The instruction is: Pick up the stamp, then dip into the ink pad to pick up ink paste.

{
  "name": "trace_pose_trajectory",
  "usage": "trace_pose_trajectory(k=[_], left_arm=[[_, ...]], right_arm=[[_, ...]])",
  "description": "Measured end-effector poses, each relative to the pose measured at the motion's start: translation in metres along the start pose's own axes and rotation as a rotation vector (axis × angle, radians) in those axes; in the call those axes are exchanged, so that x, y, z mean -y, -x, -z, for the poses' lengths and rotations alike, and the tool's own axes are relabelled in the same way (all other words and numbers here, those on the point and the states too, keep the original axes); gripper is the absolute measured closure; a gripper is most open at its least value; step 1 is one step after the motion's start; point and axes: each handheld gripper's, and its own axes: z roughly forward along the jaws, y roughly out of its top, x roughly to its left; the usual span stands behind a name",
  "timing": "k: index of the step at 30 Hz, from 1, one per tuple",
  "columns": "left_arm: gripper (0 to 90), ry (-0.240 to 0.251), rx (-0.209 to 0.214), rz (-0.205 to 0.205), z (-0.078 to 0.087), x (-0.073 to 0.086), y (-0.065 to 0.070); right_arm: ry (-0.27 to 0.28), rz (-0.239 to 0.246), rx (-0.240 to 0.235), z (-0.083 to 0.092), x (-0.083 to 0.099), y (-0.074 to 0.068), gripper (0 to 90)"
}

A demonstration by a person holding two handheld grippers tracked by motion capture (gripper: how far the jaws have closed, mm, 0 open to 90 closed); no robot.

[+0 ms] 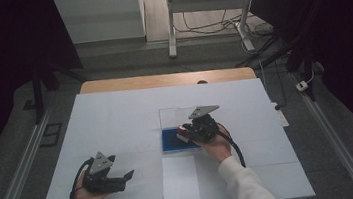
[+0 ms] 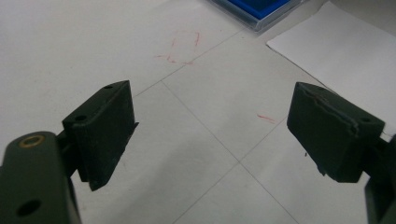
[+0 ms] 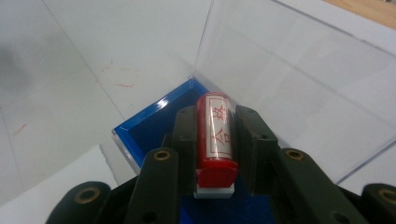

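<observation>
- The right gripper (image 3: 215, 140) has its jaws closed tight on a red stamp (image 3: 214, 140), pads pressing on both of its sides; the stamp's label with red characters faces up in the right gripper view.
- In the high view the right gripper (image 1: 184, 133) sits at the 9 o'clock edge of the blue ink pad (image 1: 176, 140), whose clear lid (image 1: 178, 114) stands open at the pad's 12 o'clock side.
- The stamp's pale base appears to sit over, perhaps on, the blue felt; contact cannot be told for sure.
- The left gripper (image 1: 123, 178) rests idle on the worktop (image 1: 116, 116) at about 8 o'clock from the pad, jaws spread wide with nothing between them.
- A blank sheet of paper (image 1: 180, 178) lies just at 6 o'clock of the pad.
- Judged step: inking the stamp. The next move likely calls for lifting it clear of the pad rim, carrying it toward 6 o'clock, and pressing it down flat on the paper.
</observation>
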Motion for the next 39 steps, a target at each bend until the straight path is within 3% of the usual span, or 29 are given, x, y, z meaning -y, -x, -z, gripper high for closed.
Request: trace_pose_trajectory(k=[15, 27, 33, 39], left_arm=[[15.6, 0.018, 0.0, 0.027, 0.008, 0.006, -0.006], [16.1, 0.026, -0.009, 0.048, 0.011, 0.007, -0.006], [16.3, 0.022, -0.006, 0.054, 0.011, 0.009, -0.006], [16.4, 0.023, -0.006, 0.057, 0.012, 0.01, -0.006]], right_arm=[[0.014, 0.03, 0.012, 0.024, -0.009, 0.002, 70.0], [0.03, 0.066, 0.006, 0.041, -0.024, -0.007, 70.0], [0.014, 0.074, -0.005, 0.041, -0.026, -0.007, 70.0], [-0.04, 0.096, -0.013, 0.028, -0.027, -0.008, 69.9]])
